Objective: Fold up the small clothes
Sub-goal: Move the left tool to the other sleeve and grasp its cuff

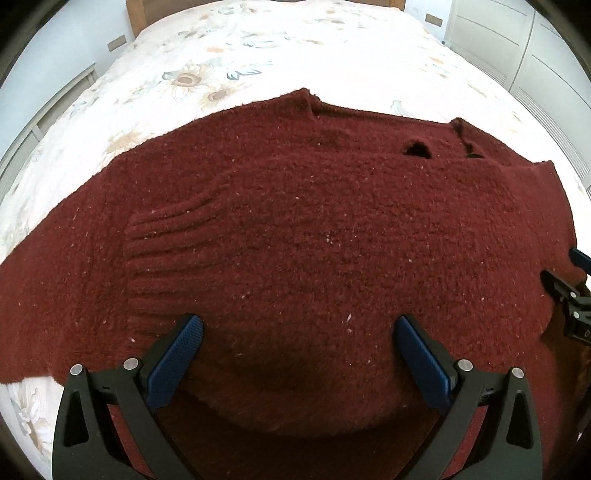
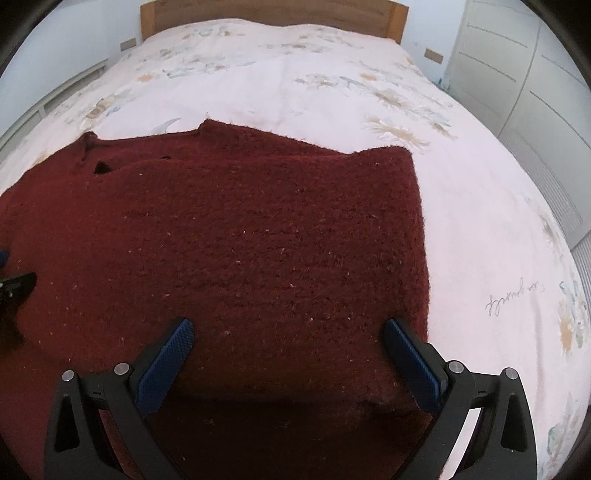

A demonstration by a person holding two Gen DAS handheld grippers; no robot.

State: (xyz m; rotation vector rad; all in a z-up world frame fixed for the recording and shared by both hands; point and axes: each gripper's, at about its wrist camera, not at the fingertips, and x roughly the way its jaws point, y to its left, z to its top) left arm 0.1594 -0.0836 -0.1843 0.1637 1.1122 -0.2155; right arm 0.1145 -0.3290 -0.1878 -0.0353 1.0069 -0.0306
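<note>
Left tongs [image 1: 299,332] and right tongs [image 2: 288,336] are both gaping wide, hovering empty over the maroon sweater [image 2: 258,240] lying on the floral bed [image 2: 480,221], headboard [image 2: 273,14] at 12 o'clock.

One sweater [image 1: 295,221], two tools (left [image 1: 299,332], right [image 2: 288,332]), one bed [image 2: 295,74].

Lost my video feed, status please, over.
Left gripper open, right gripper open. Dark red knitted sweater on floral bedsheet, sleeve folded in. Nothing blocking.
</note>
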